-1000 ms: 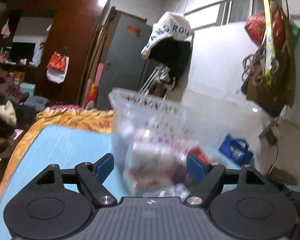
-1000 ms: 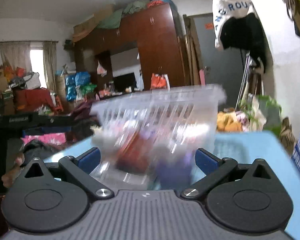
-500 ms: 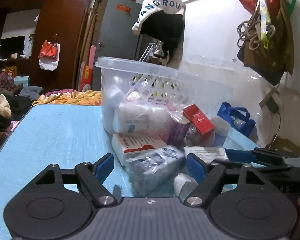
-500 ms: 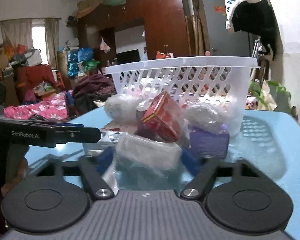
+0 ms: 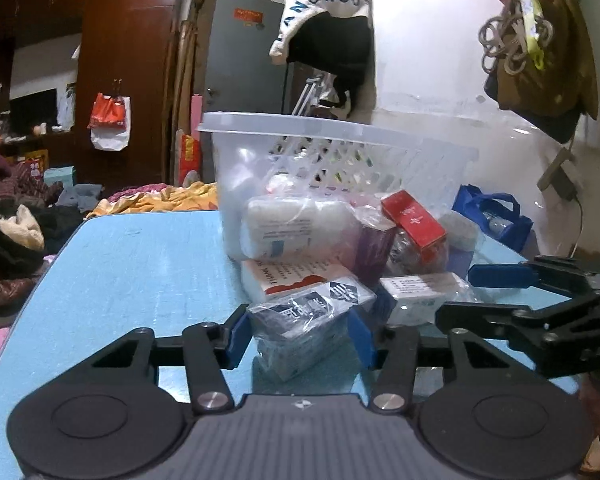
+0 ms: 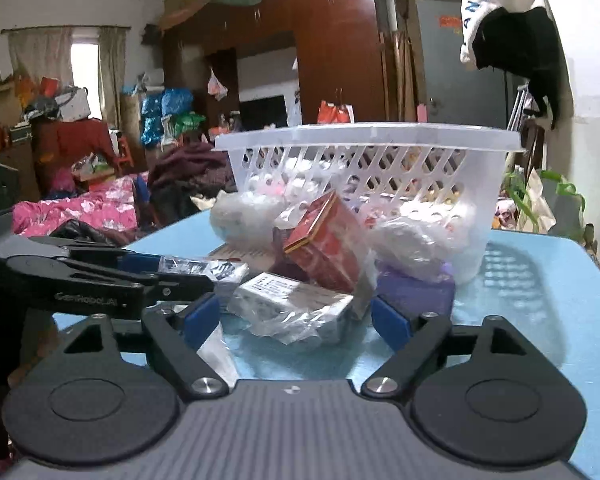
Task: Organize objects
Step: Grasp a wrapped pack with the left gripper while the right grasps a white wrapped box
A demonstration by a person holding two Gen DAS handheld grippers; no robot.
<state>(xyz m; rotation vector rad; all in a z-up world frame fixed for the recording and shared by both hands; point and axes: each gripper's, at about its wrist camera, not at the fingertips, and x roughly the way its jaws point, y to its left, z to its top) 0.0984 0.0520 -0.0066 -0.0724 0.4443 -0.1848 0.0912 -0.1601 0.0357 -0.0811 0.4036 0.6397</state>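
Wrapped packets and boxes heaped on the blue desk point(image 5: 132, 264) against the white lattice basket point(image 6: 364, 148), at 12 o'clock from both tongs. Left tongs point(image 5: 298, 334) closed to a narrow span on a plastic-wrapped dark packet point(image 5: 312, 312), pads touching its sides. Right tongs point(image 6: 296, 318) spread wide around a wrapped white box point(image 6: 288, 300), pads apart from it, gripping nothing. Red box point(image 6: 324, 248) tilted behind.

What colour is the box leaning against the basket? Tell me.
Red box, gold-edged; clearest in the right wrist view, against the white basket.
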